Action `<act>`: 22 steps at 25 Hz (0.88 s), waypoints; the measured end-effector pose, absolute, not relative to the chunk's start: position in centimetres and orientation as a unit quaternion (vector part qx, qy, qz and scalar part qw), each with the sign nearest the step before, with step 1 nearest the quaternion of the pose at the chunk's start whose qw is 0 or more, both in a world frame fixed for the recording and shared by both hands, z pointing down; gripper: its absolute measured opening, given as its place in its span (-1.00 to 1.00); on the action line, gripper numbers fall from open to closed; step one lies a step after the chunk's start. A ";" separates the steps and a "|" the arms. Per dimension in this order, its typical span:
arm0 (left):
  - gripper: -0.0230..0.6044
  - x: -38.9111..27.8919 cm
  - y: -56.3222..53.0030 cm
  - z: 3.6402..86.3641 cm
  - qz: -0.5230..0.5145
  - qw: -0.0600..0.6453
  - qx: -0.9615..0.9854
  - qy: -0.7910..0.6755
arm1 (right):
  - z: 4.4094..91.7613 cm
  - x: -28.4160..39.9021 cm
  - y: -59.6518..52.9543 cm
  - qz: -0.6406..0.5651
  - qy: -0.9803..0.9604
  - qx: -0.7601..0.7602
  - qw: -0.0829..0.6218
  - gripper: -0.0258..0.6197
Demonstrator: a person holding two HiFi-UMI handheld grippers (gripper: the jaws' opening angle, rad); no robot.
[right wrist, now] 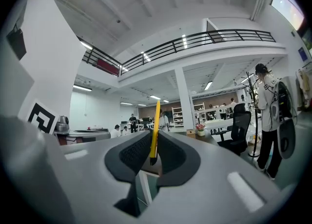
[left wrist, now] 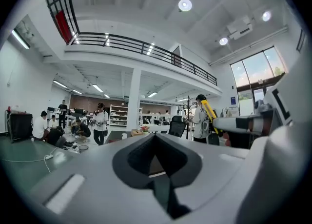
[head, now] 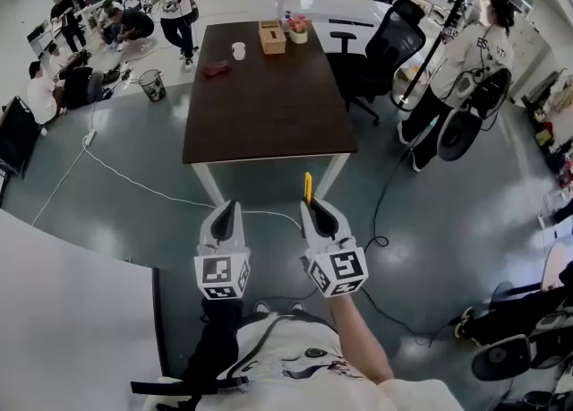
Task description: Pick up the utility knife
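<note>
A slim yellow utility knife stands upright in my right gripper, which is shut on it; it rises between the jaws as a yellow bar in the right gripper view. My left gripper is held beside it, to the left, shut with nothing in it. From the left gripper view the utility knife shows at the right, sticking up from the other gripper. Both grippers hover over the floor, near the front end of a dark table.
On the table's far end sit a wooden tissue box, a white cup, a flower pot and a reddish object. A black office chair stands right of the table. A person stands further right. Cables cross the floor.
</note>
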State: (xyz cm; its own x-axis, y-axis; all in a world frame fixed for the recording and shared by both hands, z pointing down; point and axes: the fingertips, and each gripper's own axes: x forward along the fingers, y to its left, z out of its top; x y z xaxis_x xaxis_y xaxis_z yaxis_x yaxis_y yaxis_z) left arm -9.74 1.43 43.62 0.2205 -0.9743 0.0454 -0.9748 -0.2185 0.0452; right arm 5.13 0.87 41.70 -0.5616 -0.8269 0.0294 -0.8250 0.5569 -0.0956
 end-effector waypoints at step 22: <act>-0.94 -8.9 0.4 42.5 0.014 0.015 0.782 -0.622 | 41.3 5.7 0.4 -0.041 0.884 -0.466 0.007 -0.78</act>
